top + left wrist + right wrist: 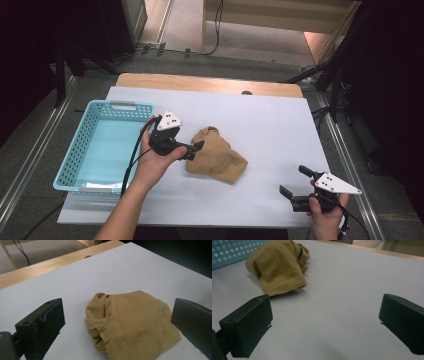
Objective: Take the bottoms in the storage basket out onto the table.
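Note:
A crumpled tan cloth [216, 156] lies in a heap near the middle of the white table cover [265, 120]. My left gripper [195, 150] is at the cloth's left edge, open, with its jaws level with the heap. In the left gripper view the cloth [130, 325] bulges between the two wide-spread black jaws of the left gripper [117, 312], and I cannot tell whether they touch it. My right gripper [295, 181] rests open at the front right of the table, well away from the cloth. In the right gripper view the cloth [278, 267] lies far ahead of the right gripper [324, 300].
A light blue perforated basket [75, 150] stands at the table's left, just behind my left hand, and its wall [232, 250] appears in the right gripper view. A wooden table edge [210, 82] runs along the back. Dark stands and cables surround the table.

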